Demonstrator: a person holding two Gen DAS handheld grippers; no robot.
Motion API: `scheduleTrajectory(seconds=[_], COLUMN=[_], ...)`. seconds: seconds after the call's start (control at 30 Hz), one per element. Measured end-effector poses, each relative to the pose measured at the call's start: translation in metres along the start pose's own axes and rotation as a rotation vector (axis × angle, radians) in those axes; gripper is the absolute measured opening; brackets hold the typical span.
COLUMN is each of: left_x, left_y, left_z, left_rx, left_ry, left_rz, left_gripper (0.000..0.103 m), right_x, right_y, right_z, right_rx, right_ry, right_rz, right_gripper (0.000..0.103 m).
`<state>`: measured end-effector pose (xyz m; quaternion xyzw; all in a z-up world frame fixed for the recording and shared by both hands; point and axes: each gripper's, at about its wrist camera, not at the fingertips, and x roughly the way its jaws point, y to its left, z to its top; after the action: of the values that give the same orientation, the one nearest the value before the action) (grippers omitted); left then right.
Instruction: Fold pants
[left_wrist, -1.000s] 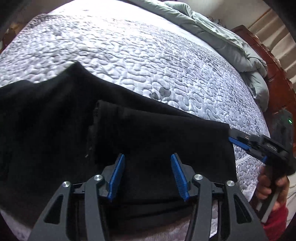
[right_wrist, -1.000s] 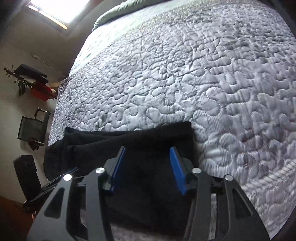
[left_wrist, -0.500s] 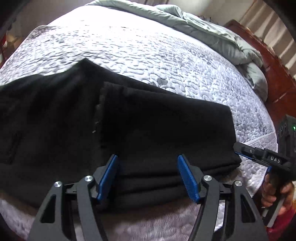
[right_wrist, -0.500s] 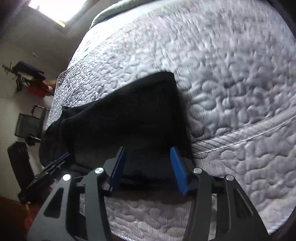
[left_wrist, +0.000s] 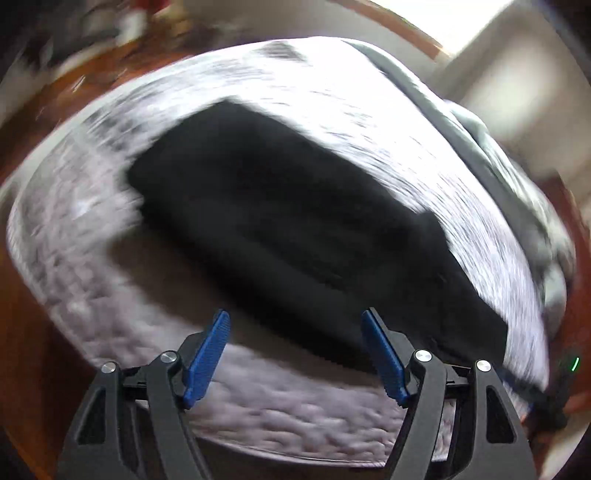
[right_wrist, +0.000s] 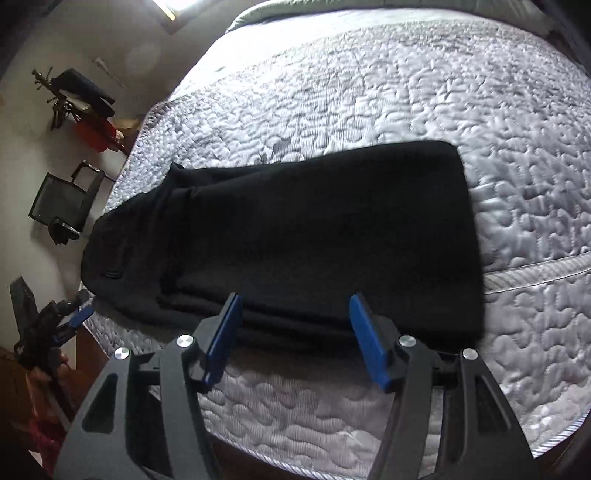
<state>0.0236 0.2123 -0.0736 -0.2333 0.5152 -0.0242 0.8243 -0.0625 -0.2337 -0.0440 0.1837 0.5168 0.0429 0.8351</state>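
Observation:
Black pants (right_wrist: 295, 236) lie folded in a long flat stack near the front edge of a quilted white mattress (right_wrist: 406, 103). In the blurred left wrist view the same pants (left_wrist: 295, 229) run slantwise across the mattress (left_wrist: 332, 110). My left gripper (left_wrist: 295, 317) hovers over the near hem, its jaws opening and nothing between them. My right gripper (right_wrist: 295, 299) hangs above the front edge of the stack, its jaws opening too, off the cloth. The left gripper (right_wrist: 70, 317) also shows at the far left of the right wrist view, held in a hand.
A grey-green duvet (left_wrist: 498, 155) is bunched along the far side of the bed. A black chair (right_wrist: 62, 206) and a rack with dark and red items (right_wrist: 85, 107) stand by the wall on the left. Brown wooden floor (left_wrist: 22, 332) lies beyond the mattress corner.
Both grippers have let the pants lie and pulled back toward the bed's front edge with jaws wider. The left one swung fast to the left end and rolled; its view is now blurred.

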Motion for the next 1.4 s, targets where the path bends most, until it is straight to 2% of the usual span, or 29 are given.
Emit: scheduleTrajectory(seconds=[0.13,0.33,0.43,0.5,0.53,0.57,0.67,0.83,0.93,1.1,1.27,1.4], left_x=[0.007,0.019,0.030,0.036,0.035,0.035,0.034,0.018,0.000,-0.028,-0.042,-0.045], left_y=[0.046,0.066,0.073,0.076,0.075,0.077,0.084,0.073,0.061,0.008,-0.055,-0.097], left_z=[0.020,0.049,0.060,0.064,0.058,0.056,0.054,0.053,0.050,0.052,0.049,0.033], left_rx=[-0.136,-0.204,-0.245,-0.266,-0.282,-0.298,-0.343,-0.327,-0.285,-0.110,0.105,0.260], left_ry=[0.011,0.000,0.018,0.024,0.019,0.013,-0.008,-0.089,-0.163,-0.275,-0.323,-0.339], left_rz=[-0.034,-0.059,-0.094,-0.096,-0.084,-0.081,-0.123,-0.147,-0.180,-0.199,-0.183,-0.162], left_gripper=[0.074,0.074,0.072,0.062,0.052,0.047,0.032,0.021,0.018,0.017,0.017,0.017], right_x=[0.013,0.019,0.020,0.021,0.021,0.022,0.023,0.025,0.023,0.009,-0.009,-0.019], right_y=[0.002,0.003,0.004,0.004,0.003,0.004,0.005,0.008,0.007,0.005,-0.004,-0.015], right_z=[-0.006,-0.005,-0.005,-0.005,-0.005,-0.005,-0.007,-0.008,-0.008,-0.008,-0.010,-0.010], right_rx=[0.001,-0.019,-0.028,-0.030,-0.032,-0.035,-0.054,-0.079,-0.077,-0.045,-0.022,-0.011], right_ry=[0.012,0.022,0.024,0.025,0.025,0.025,0.025,0.024,0.021,-0.002,-0.037,-0.052], right_rz=[-0.033,-0.057,-0.062,-0.063,-0.064,-0.066,-0.074,-0.087,-0.082,-0.058,-0.051,-0.063], right_gripper=[0.061,0.061,0.061,0.061,0.061,0.061,0.062,0.064,0.064,0.064,0.064,0.064])
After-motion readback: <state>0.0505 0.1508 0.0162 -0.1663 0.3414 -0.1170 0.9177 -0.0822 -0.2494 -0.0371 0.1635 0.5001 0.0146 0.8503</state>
